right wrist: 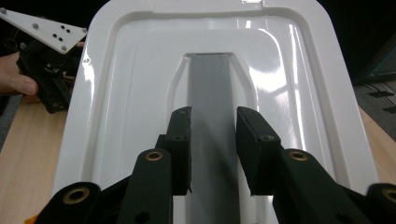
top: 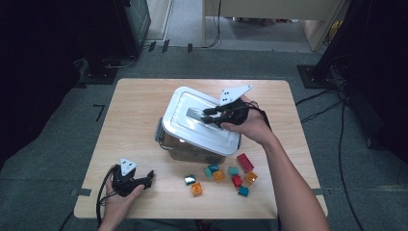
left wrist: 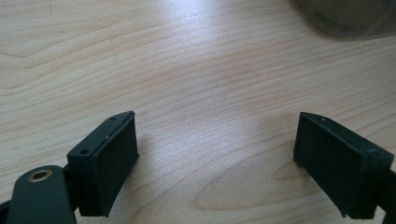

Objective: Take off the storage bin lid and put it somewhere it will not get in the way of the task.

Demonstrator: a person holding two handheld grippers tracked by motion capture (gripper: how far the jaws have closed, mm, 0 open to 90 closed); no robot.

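The right gripper's (right wrist: pixel 214 151) two fingers (right wrist: pixel 180 149) stand close on either side of the grey handle (right wrist: pixel 210 93) of the lid (right wrist: pixel 299 84), narrowly parted; I cannot tell whether they press on it. The handle is a single flat strip lying in a recess at the middle of the lid, its long axis running straight ahead of the fingers. One white lid sits on one clear box (top: pixel 192 149), whose long side runs slantwise across the worktop (top: pixel 134 115).

The left gripper (left wrist: pixel 215 163) has its fingers (left wrist: pixel 112 163) wide apart with bare wood between them and nothing held; it rests well apart from the box, near the front left corner.

Between the box and the front edge lie nine small bricks (top: pixel 222 175): two red, two orange, four teal and one dark and shiny.
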